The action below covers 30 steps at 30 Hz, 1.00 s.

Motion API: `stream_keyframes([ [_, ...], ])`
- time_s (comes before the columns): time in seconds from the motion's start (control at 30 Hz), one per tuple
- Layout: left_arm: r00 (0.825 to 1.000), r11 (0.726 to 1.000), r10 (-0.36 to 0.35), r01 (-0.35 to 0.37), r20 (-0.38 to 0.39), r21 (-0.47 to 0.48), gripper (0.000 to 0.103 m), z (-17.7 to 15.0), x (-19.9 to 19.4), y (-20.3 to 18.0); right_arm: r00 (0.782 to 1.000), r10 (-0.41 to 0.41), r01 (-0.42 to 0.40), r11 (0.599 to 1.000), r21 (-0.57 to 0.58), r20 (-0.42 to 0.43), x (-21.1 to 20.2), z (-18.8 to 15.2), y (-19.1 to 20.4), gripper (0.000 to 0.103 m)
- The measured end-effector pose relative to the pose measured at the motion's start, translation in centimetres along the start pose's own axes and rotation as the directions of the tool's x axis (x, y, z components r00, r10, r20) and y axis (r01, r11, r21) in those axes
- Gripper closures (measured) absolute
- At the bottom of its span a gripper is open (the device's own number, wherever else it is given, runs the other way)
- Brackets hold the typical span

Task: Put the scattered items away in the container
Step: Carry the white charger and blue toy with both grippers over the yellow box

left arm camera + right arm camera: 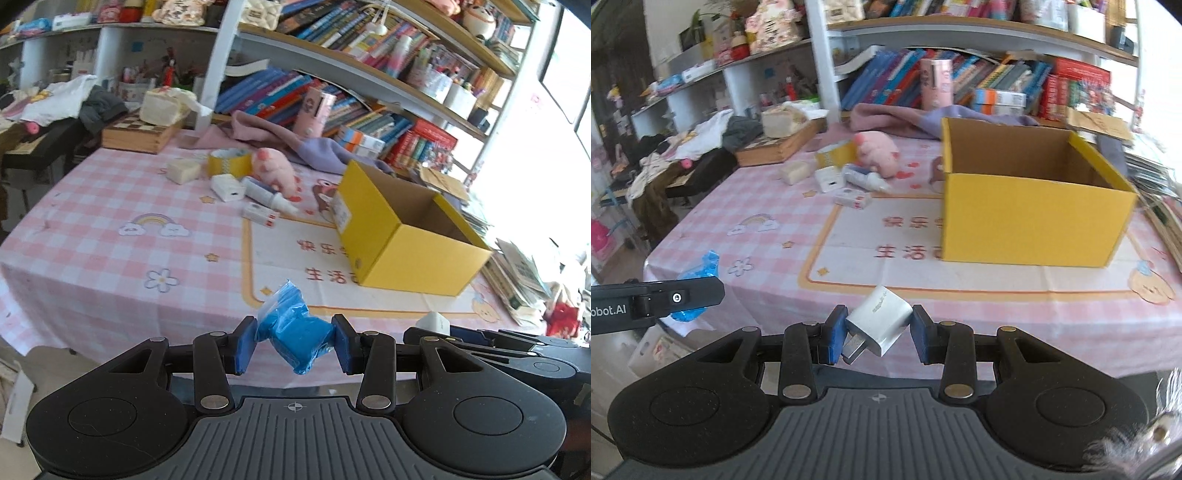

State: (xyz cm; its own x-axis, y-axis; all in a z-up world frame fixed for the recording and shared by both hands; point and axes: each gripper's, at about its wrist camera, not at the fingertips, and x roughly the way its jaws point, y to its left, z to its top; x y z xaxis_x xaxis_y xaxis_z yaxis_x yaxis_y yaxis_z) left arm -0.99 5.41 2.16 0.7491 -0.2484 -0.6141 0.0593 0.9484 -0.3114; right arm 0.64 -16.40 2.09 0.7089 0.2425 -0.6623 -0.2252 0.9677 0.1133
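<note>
Each black plastic gripper, left (294,341) and right (876,334), has blue pads, silver rivets, a ribbed grey base and round discs.

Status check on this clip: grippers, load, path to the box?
Left gripper shut on blue packet. Right gripper shut on white charger. Yellow box open, looks empty. Nothing in the way.

Box (1027,221) right on table (768,258); toy (877,149) behind-left.
</note>
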Motion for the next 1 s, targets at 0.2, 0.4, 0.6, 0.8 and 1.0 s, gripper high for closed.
stream_keyframes([
  [0.2,0.998,0.998,-0.061,0.061,-0.022,0.018,0.061,-0.6,0.8,-1.3,0.998,-0.055,0.056,0.998,0.023,-0.021,-0.9,-0.8,-1.2,0.068],
  [0.4,0.994,0.995,-0.099,0.101,-0.051,0.024,0.061,-0.8,1.8,-2.2,0.994,-0.1,0.103,0.993,0.059,-0.04,-1.5,-1.7,-2.6,0.068],
  [0.6,0.986,0.987,-0.143,0.148,-0.085,0.059,0.061,-0.7,3.1,-3.8,0.988,-0.146,0.151,0.983,0.103,-0.055,-2.0,-2.3,-4.2,0.068],
  [0.8,0.976,0.975,-0.188,0.199,-0.113,0.099,0.061,-0.1,4.6,-5.7,0.979,-0.187,0.196,0.971,0.139,-0.076,-2.2,-2.4,-5.9,0.068],
  [1.0,0.966,0.96,-0.225,0.242,-0.127,0.142,0.061,0.7,6.1,-7.5,0.972,-0.221,0.231,0.96,0.159,-0.078,-2.2,-2.1,-7.4,0.068],
])
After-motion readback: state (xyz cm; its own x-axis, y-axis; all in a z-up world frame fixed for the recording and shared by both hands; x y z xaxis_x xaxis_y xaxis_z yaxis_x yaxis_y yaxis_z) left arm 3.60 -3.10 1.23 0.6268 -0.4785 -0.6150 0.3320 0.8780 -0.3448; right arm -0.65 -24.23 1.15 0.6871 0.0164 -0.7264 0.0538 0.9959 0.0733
